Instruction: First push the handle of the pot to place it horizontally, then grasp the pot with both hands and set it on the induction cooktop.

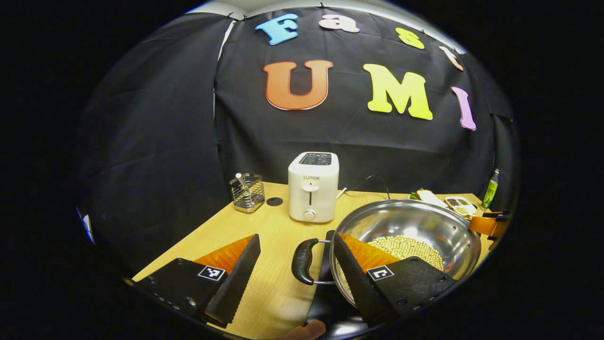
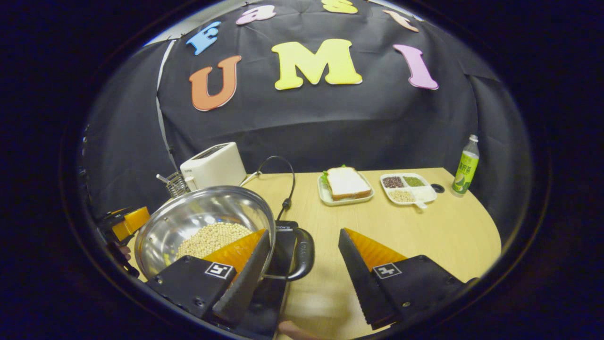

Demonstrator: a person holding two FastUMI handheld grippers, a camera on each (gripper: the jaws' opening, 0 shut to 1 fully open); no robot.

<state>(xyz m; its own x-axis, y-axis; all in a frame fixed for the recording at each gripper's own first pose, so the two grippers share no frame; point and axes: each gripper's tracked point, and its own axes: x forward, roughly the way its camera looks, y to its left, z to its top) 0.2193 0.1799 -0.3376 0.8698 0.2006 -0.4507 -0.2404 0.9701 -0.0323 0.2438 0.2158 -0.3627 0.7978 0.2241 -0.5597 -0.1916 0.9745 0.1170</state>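
A steel pot [image 1: 415, 219] [image 2: 203, 208] holding soybeans [image 1: 406, 248] [image 2: 213, 238] sits over a black induction cooktop [image 1: 322, 302] [image 2: 282, 238] on the wooden table. One black loop handle [image 1: 302, 261] lies between the fingers of my left gripper [image 1: 297, 236], which is open; its right finger reaches over the pot's rim. The opposite handle [image 2: 304, 255] lies between the fingers of my right gripper [image 2: 304, 231], also open, with its left finger over the rim. Each gripper appears across the pot in the other's view [image 1: 490, 224] [image 2: 125, 222].
Behind the pot stand a white toaster [image 1: 313, 186] [image 2: 214, 165] and a wire utensil rack [image 1: 247, 191]. A sandwich plate [image 2: 347, 184], a divided tray [image 2: 408, 186] and a green bottle [image 2: 465, 165] sit at the back. A black cable [image 2: 283, 184] runs to the cooktop.
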